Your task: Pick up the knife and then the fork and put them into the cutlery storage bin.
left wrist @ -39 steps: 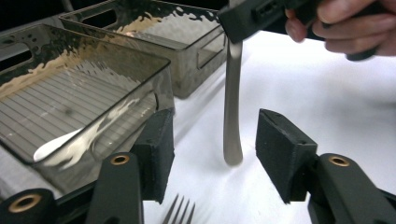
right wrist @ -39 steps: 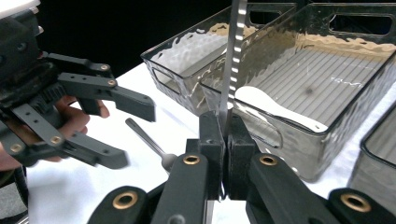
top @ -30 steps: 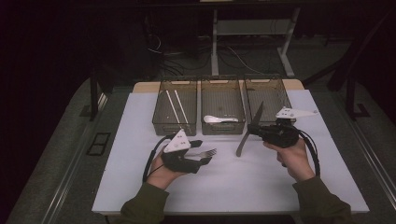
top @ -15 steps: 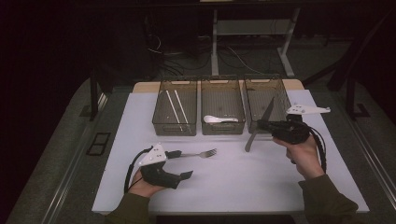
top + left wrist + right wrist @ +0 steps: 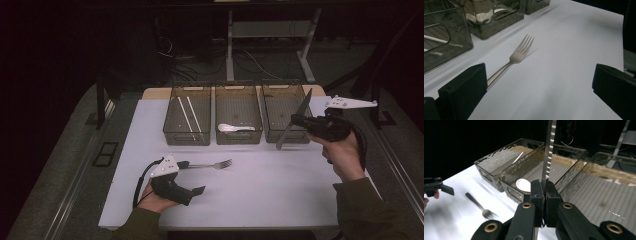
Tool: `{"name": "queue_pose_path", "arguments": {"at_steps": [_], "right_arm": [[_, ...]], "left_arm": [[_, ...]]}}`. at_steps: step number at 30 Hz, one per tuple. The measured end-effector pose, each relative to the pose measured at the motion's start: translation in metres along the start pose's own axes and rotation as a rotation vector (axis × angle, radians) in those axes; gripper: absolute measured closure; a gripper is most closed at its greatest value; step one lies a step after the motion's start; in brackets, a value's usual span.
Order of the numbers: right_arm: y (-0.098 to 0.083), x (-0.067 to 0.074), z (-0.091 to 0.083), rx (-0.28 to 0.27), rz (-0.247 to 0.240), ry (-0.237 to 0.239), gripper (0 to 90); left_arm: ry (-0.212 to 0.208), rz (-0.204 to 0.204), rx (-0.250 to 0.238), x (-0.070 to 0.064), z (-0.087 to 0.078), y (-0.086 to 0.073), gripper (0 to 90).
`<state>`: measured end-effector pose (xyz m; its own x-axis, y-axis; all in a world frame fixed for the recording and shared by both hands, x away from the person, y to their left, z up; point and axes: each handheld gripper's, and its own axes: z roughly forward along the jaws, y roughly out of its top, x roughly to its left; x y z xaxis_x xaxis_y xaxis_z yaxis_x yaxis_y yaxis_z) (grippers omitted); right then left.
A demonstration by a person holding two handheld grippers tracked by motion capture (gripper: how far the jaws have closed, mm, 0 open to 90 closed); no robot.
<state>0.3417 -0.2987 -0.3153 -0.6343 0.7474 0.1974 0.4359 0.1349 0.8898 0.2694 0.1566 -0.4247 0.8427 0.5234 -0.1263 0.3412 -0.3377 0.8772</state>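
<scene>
We see the fork (image 5: 210,164) lying flat on the white worktop (image 5: 270,195), in front of the left bin (image 5: 188,121), tines pointing away from the left claw (image 5: 192,177). That claw's jaws have just been opening and now stand wide, nothing between them; in the left gripper view the fork's (image 5: 520,51) handle end runs behind one jaw. Our right claw (image 5: 296,120) is clamped on a serrated knife (image 5: 295,117), held above the front wall of the right bin (image 5: 280,107). A white spoon (image 5: 235,128) lies in the middle bin (image 5: 238,102).
</scene>
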Motion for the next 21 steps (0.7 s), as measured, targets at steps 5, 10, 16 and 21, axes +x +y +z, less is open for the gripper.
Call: {"name": "queue_pose_path", "arguments": {"at_steps": [5, 10, 16, 21], "right_arm": [[0.015, -0.006, -0.009, -0.014, -0.007, -0.026, 87.7], [0.027, -0.014, -0.015, -0.026, -0.01, -0.063, 87.7], [0.04, -0.028, -0.021, -0.027, -0.012, -0.123, 87.7], [0.049, -0.04, -0.024, -0.007, -0.032, -0.194, 87.7]], "left_arm": [[0.002, -0.005, 0.002, 0.0, 0.0, 0.0, 0.0], [0.008, 0.016, 0.003, -0.001, 0.001, 0.001, 0.0], [0.006, 0.018, 0.006, -0.002, 0.001, 0.002, 0.0], [0.0, 0.027, 0.011, -0.003, 0.002, 0.002, 0.0]]}}
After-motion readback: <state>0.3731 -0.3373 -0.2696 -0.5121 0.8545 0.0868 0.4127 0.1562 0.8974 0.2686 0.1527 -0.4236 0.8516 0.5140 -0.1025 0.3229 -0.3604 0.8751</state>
